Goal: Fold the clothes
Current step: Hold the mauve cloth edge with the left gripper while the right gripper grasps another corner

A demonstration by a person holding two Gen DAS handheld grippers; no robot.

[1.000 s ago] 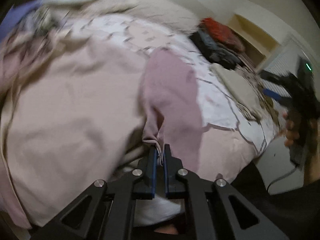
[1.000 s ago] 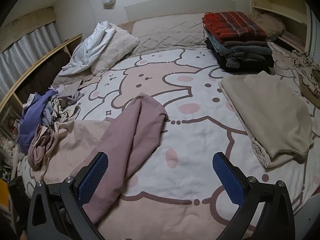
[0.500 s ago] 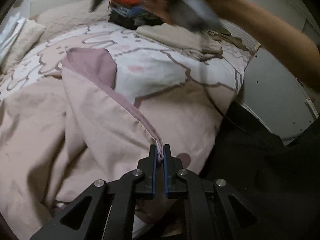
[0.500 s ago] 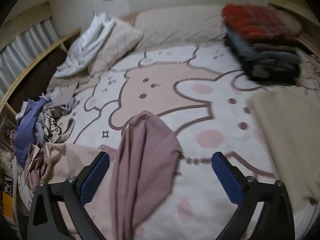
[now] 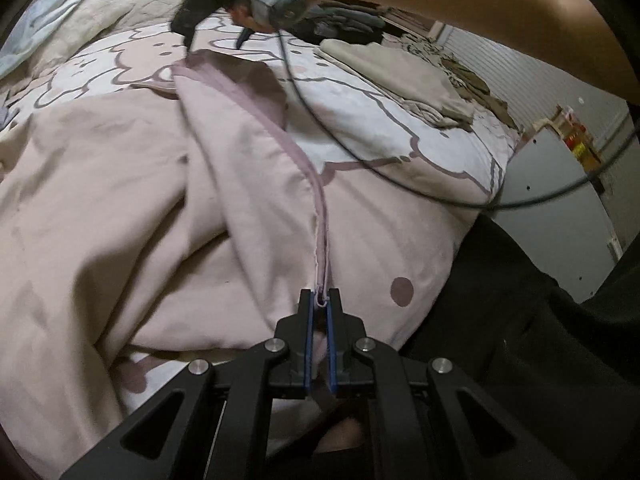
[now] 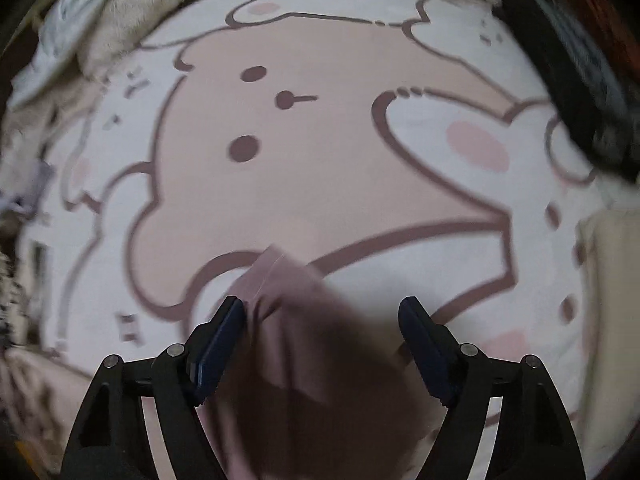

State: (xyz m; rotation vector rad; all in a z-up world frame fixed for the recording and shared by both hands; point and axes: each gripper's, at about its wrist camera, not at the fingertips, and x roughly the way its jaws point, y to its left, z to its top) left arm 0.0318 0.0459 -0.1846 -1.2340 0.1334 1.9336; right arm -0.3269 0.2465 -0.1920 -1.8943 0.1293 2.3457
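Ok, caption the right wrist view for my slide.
Open right tongs descend, jaws closing, over the far end of the mauve cotton garment on the bear-print bedsheet.

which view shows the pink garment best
The left wrist view: the pink garment stretches from the shut left gripper to its far end under the right gripper. The right wrist view shows only that blurred far end.

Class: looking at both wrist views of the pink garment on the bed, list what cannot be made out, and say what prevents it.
- Pink garment type: left wrist view, bunched folds hide its shape.
- Its far corner: right wrist view, motion blur hides whether the right gripper touches it.
- Folded stack: right wrist view, blurred and cut off.
- Cloth inside left gripper: shut jaws hide it.
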